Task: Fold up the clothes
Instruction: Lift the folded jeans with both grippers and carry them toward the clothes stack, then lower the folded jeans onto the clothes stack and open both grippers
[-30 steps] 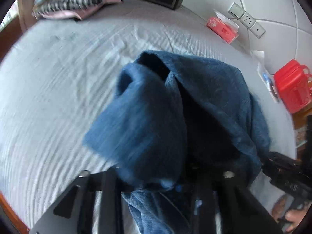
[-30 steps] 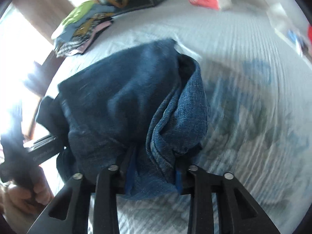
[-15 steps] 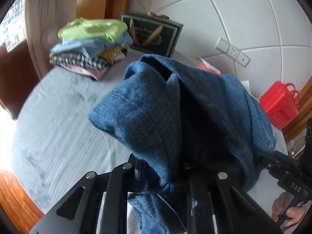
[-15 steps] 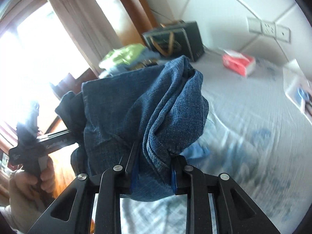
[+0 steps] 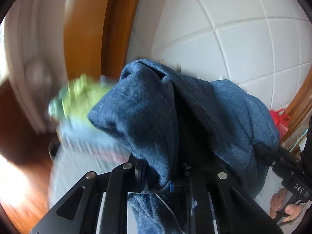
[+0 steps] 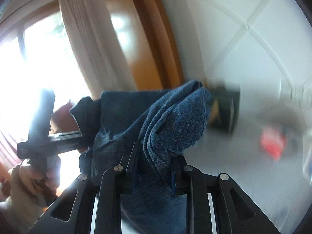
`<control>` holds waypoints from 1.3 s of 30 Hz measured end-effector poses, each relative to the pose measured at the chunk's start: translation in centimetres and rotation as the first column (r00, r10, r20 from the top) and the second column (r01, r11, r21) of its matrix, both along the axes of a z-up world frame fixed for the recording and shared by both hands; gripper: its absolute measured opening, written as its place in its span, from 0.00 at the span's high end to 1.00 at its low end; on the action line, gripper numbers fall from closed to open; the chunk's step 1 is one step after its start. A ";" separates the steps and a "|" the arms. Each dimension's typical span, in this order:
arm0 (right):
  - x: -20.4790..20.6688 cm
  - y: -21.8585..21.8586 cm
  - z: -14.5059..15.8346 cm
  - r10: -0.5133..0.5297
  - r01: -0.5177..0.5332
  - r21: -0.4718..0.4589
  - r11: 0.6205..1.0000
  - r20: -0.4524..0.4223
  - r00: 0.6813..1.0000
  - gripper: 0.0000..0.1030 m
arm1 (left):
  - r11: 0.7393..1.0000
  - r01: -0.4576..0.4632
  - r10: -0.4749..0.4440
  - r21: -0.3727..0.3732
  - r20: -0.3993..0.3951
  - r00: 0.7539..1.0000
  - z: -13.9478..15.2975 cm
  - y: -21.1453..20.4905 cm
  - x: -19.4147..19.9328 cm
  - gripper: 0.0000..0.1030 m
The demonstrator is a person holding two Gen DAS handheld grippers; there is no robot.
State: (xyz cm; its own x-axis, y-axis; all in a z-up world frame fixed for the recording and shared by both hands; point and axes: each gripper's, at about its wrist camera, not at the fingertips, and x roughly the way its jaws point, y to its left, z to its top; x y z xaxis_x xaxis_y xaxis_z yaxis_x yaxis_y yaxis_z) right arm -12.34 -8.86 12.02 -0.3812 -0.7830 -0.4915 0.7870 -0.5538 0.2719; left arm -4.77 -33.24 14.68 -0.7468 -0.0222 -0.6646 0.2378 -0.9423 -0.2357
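Observation:
A blue denim garment hangs bunched between both grippers, lifted off the bed. My left gripper is shut on one edge of it, and the cloth drapes over its fingers. My right gripper is shut on another edge of the denim. In the left wrist view the right gripper shows at the right edge, held by a hand. In the right wrist view the left gripper shows at the left, also held by a hand.
A blurred stack of folded clothes with a green top lies at the bed's far side. A dark bag and a red pack sit by the white padded wall. A red container stands at the right. A wooden frame and curtain rise behind.
Both grippers have risen with the denim, from just above the bed to well above it. The views have tilted up to the wall and window.

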 end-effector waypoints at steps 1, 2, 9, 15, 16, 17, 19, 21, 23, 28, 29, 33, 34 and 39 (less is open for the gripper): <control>-0.7 -1.9 2.7 -0.017 0.016 -0.041 0.999 -0.042 0.999 0.77 | 0.999 0.013 -0.014 -0.034 -0.036 0.999 3.5 -2.4 -1.5 0.84; -1.3 -3.8 5.4 -0.036 0.029 -0.083 0.996 -0.083 0.996 0.77 | 0.998 0.022 -0.025 -0.055 -0.057 0.998 5.6 -3.7 -2.4 0.84; -4.4 -12.8 15.1 -0.165 0.049 -0.328 0.944 -0.339 0.926 0.76 | 0.981 0.019 -0.061 -0.191 -0.217 0.974 16.4 -13.6 -9.5 0.84; -6.9 -17.4 3.0 -0.172 0.129 -0.257 0.958 -0.152 0.973 0.76 | 0.973 0.152 -0.151 -0.176 0.020 0.988 4.0 -18.0 -13.0 0.84; -6.9 -17.6 -0.2 -0.167 0.143 -0.225 0.964 -0.094 0.981 0.76 | 0.969 0.186 -0.171 -0.165 0.102 0.980 0.1 -18.2 -13.3 0.84; -6.8 -17.7 -4.1 -0.163 0.157 -0.189 0.969 -0.015 0.987 0.76 | 0.964 0.219 -0.190 -0.153 0.185 0.964 -3.8 -18.4 -13.7 0.84; -6.7 -18.6 -10.6 -0.163 0.170 -0.054 0.984 0.113 0.980 0.76 | 0.959 0.250 -0.195 -0.130 0.332 0.923 -11.3 -18.8 -14.1 0.83; -6.7 -19.2 -15.4 -0.177 0.172 0.039 0.984 0.210 0.962 0.75 | 0.965 0.235 -0.171 -0.113 0.403 0.899 -16.3 -19.4 -14.1 0.75; -6.6 -19.6 -17.9 -0.182 0.169 0.072 0.983 0.260 0.948 0.73 | 0.974 0.185 -0.129 -0.130 0.355 0.926 -17.0 -20.2 -13.4 0.61; -8.8 -20.3 -17.0 -0.238 0.205 0.133 0.970 0.312 0.920 0.64 | 0.971 0.122 -0.045 -0.204 0.347 0.937 -16.4 -21.2 -13.2 0.18; -8.7 -20.8 -16.8 -0.240 0.203 0.148 0.968 0.307 0.921 0.62 | 0.973 0.116 -0.042 -0.201 0.344 0.938 -16.4 -21.1 -13.0 0.18; -8.6 -20.8 -15.4 -0.263 0.217 0.176 0.960 0.312 0.913 0.51 | 0.968 0.080 0.001 -0.238 0.322 0.947 -15.8 -20.6 -12.5 0.18; -8.6 -20.5 -14.9 -0.270 0.223 0.176 0.959 0.320 0.908 0.50 | 0.968 0.070 0.010 -0.241 0.315 0.949 -15.2 -20.3 -12.1 0.18; -6.4 -19.0 -11.4 -0.292 0.257 0.174 0.950 0.219 0.931 0.00 | 0.975 0.025 0.026 -0.223 0.225 0.974 -11.2 -18.8 -8.2 0.17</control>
